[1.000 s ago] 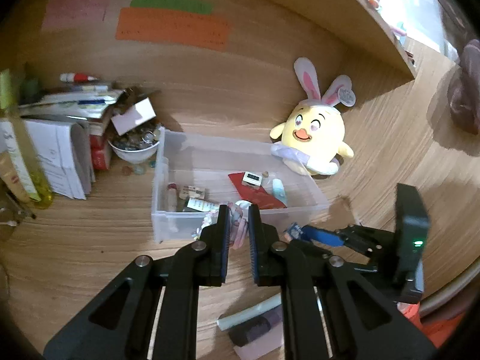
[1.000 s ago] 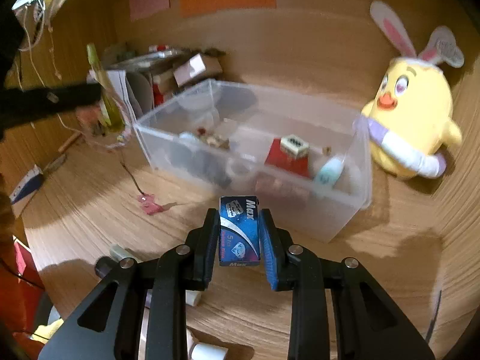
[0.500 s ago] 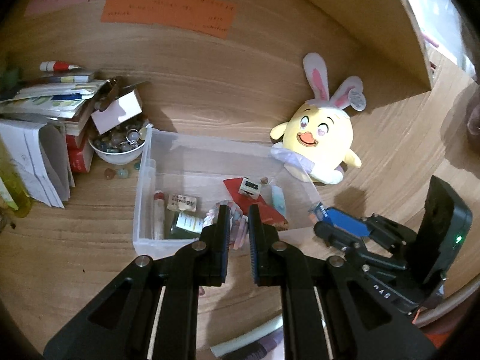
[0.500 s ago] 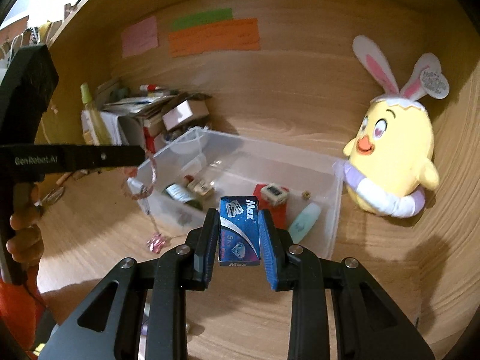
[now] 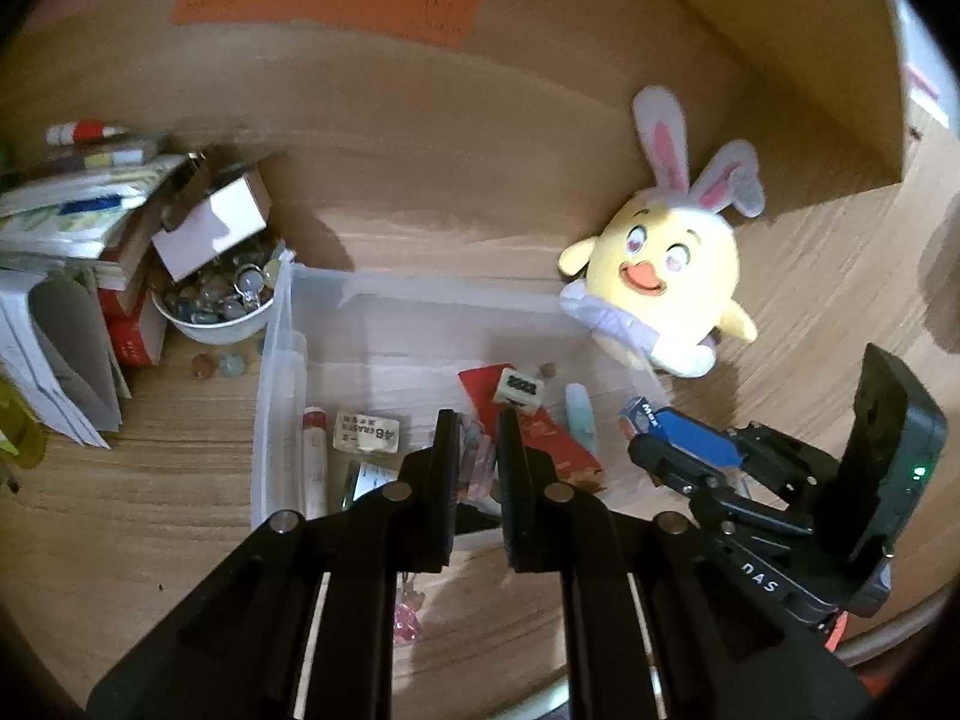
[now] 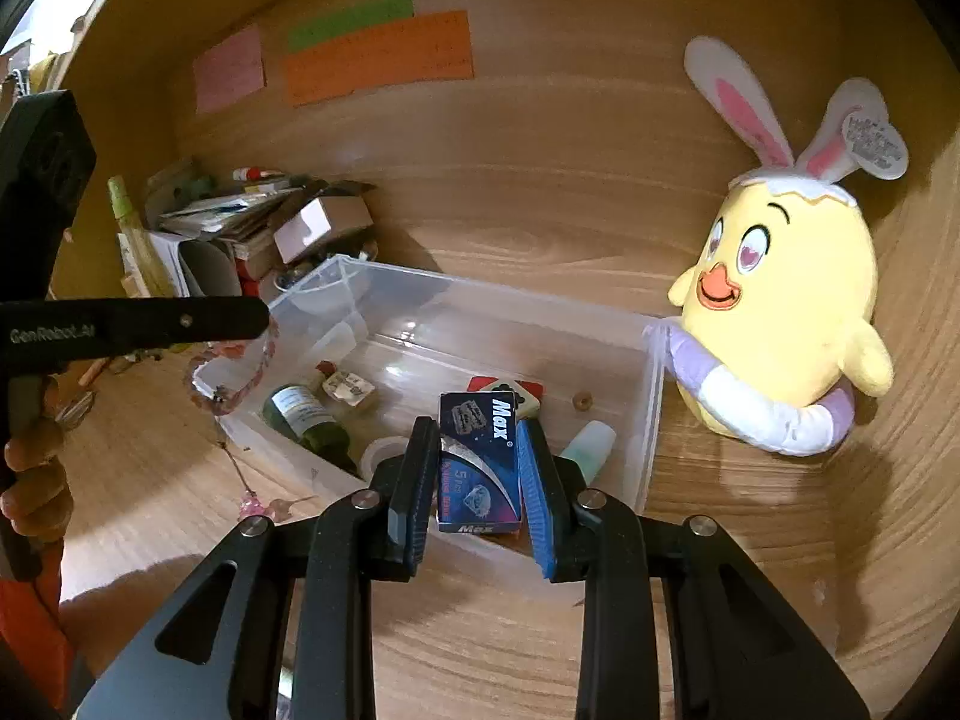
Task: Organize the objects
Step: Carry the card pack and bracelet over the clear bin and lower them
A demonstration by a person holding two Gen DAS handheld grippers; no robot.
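A clear plastic bin [image 5: 282, 324] [image 6: 651, 396] stands on the wooden desk and holds a small green bottle [image 6: 303, 414], a red packet [image 5: 540, 438], a die-like cube [image 5: 519, 387] and other small items. My left gripper [image 5: 477, 438] is shut on a pink bead bracelet [image 6: 231, 372] and holds it over the bin's near left edge; its charm [image 5: 408, 627] dangles below. My right gripper [image 6: 477, 468] is shut on a blue "Max" box [image 6: 480, 462] above the bin's near wall; the box also shows in the left wrist view [image 5: 645, 417].
A yellow plush chick with rabbit ears [image 5: 666, 282] [image 6: 780, 312] leans against the bin's right end. A white bowl of stones [image 5: 210, 300], a small white box and stacked books and papers [image 5: 66, 240] crowd the left. Coloured notes [image 6: 378, 54] hang on the back wall.
Both grippers have risen and moved forward over the bin. The blue box is now above the bin's near wall, and the bracelet hangs at the bin's left edge.
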